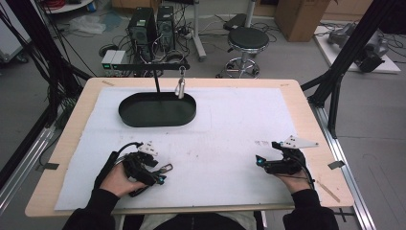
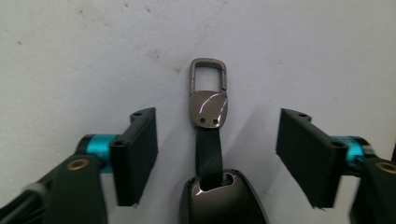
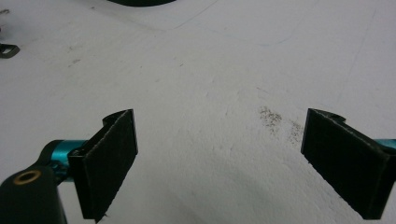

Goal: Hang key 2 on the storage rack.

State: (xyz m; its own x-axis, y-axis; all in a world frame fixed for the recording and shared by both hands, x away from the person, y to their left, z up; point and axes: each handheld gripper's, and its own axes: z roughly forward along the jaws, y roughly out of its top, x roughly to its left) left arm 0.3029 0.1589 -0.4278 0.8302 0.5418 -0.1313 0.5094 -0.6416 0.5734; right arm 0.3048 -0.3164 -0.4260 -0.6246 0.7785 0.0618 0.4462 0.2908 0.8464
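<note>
A dark metal key fob with a black strap and a rectangular clasp [image 2: 208, 107] lies flat on the white mat, its clasp pointing away from me. My left gripper [image 2: 217, 144] straddles it with a black pad on each side, and a gap of mat shows between each pad and the strap. In the high view the left gripper [image 1: 160, 173] sits at the front left with the clasp [image 1: 166, 168] poking out beside it. My right gripper [image 1: 261, 160] rests at the front right, open over bare mat [image 3: 222, 140].
A black oval tray [image 1: 158, 110] stands at the back left of the mat, with a post and a crossbar from which a silver carabiner [image 1: 180, 87] hangs. The white mat [image 1: 230, 120] covers most of the wooden table. A stool and computer cases stand on the floor beyond.
</note>
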